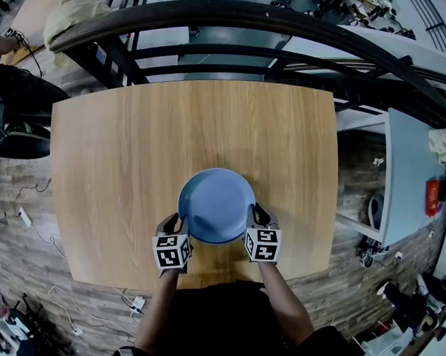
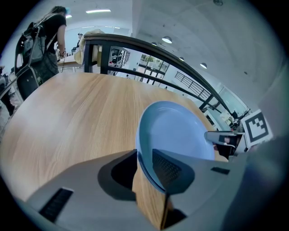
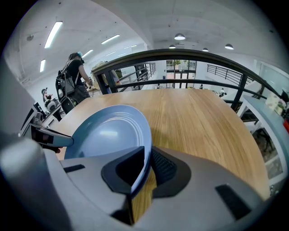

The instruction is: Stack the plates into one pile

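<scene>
Two tongs bracket one blue plate [image 1: 216,205] that lies flat on the wooden bench [image 1: 129,141], hollow face up, close to the bench's near edge and about midway along it. Being round, the plate has no long axis; faint raised rings run around its inner wall in the right gripper view. Whether another plate lies under it cannot be made out.

Left tongs [image 1: 177,223] meet the plate at its left rim and right tongs [image 1: 257,213] at its right rim, both slanting down and away from the person, so the plate sits squarely between them. Each carries its marker cube [image 1: 171,252] on the near side, above the forearm.

Seen from the left gripper view, the jaws stand apart with the plate's rim passing between them. The rim crosses the gap on a slant and bench grain shows beneath it, so the pads are not pressing it. In the right gripper view the rim also runs between the jaws, lying along the inner jaw, with a sliver of wood showing between it and the ribbed outer pad [image 3: 163,168]. These jaws are likewise apart, not clamped.

Beyond the bench's far edge curves a dark railing [image 1: 250,18]. Behind it a person with a backpack [image 3: 74,76] stands, turned away. Cables trail over the plank floor [image 1: 31,225] to the left.
</scene>
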Demonstrator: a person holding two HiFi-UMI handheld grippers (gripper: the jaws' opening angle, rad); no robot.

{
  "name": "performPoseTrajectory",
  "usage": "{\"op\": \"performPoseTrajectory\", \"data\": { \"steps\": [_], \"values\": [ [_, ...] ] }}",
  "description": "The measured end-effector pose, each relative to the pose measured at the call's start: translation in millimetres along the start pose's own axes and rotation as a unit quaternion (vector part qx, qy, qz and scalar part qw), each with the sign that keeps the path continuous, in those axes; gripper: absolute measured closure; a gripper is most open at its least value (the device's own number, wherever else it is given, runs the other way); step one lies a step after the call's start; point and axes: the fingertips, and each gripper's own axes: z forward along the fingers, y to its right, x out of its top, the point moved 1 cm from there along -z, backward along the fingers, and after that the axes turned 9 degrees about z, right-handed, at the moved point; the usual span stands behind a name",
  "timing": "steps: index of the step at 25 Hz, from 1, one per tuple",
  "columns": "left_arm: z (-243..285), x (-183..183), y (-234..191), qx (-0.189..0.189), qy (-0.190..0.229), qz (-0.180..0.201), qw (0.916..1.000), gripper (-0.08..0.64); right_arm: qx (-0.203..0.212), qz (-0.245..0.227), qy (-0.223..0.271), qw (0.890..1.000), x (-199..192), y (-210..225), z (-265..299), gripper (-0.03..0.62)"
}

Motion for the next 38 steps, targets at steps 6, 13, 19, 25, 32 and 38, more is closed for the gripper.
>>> {"op": "performPoseTrajectory", "data": {
  "steps": [6, 13, 19, 25, 32, 38],
  "values": [
    [-1.3, 1.6, -0.1, -0.002, 0.003, 0.003, 1.0000, 0.457, -0.006, 0.000, -0.001, 1.000, -1.6, 5.0, -1.8, 0.549],
    [-1.9, 2.5, 0.6, -0.003, 0.005, 0.001, 1.0000, 0.455, -0.004, 0.001, 0.002, 1.000, 1.5, 4.7, -2.6, 0.548],
    [-3.2, 6.1, -1.3, -0.002, 0.010, 0.003, 0.9999, 0.453, -0.004, -0.001, 0.007, 1.000, 4.4, 2.9, -3.6, 0.548],
    [-8.3, 10.6, -1.8, 0.001, 0.021, 0.004, 0.9998, 0.453, -0.002, -0.001, 0.016, 1.000, 9.2, 3.2, -9.7, 0.548],
    [-20.8, 18.8, 3.0, 0.002, 0.046, 0.007, 0.9989, 0.454, 0.003, -0.001, 0.035, 0.999, 17.8, 0.7, -23.1, 0.548],
    [-36.8, 27.0, 10.0, 0.007, 0.071, 0.017, 0.9973, 0.496, 0.016, 0.003, 0.048, 0.999, 20.8, -4.5, -37.0, 0.549]
  ]
}}
